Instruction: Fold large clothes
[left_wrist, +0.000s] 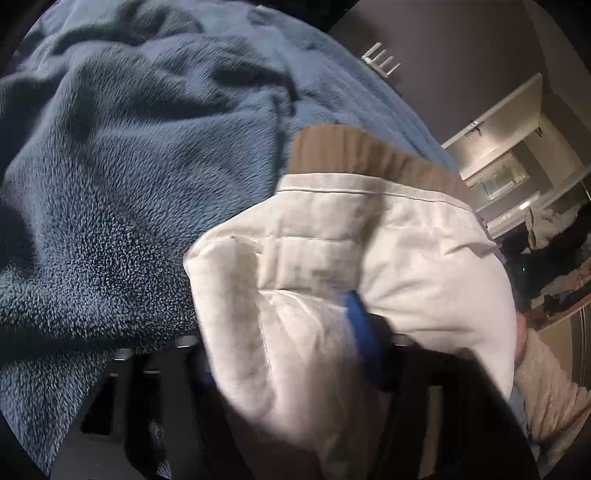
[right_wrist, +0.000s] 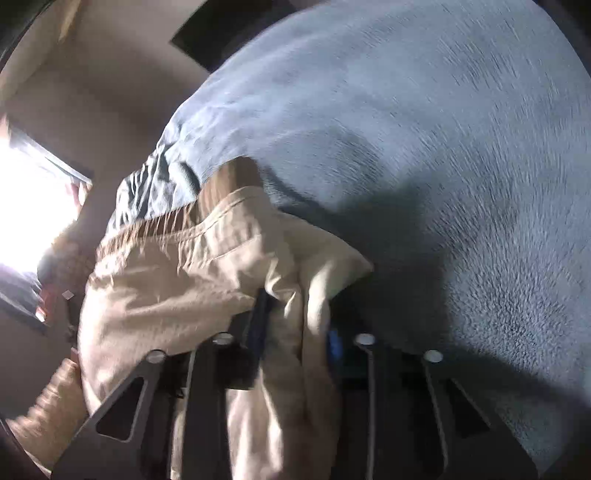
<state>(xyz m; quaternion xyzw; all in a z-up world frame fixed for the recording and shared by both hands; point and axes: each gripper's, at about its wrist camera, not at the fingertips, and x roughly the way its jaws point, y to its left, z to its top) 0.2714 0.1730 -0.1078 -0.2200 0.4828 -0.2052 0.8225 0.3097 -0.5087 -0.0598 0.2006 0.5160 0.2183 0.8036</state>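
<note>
A cream quilted jacket (left_wrist: 369, 258) with a brown ribbed hem (left_wrist: 369, 153) fills the middle of the left wrist view. My left gripper (left_wrist: 295, 354) is shut on a fold of it; one blue-padded finger (left_wrist: 364, 339) shows, the other is hidden under the cloth. In the right wrist view the same jacket (right_wrist: 192, 280) hangs bunched, its brown ribbed band (right_wrist: 225, 184) on top. My right gripper (right_wrist: 295, 332) is shut on a fold of it between a dark finger (right_wrist: 258, 325) and a blue pad (right_wrist: 334, 343). Both views are motion-blurred.
A blue fleece blanket (left_wrist: 129, 166) covers the surface under the jacket and fills the right wrist view's upper right (right_wrist: 424, 129). A white door and shelves (left_wrist: 498, 147) stand at the right. A bright window (right_wrist: 33, 206) is at the left.
</note>
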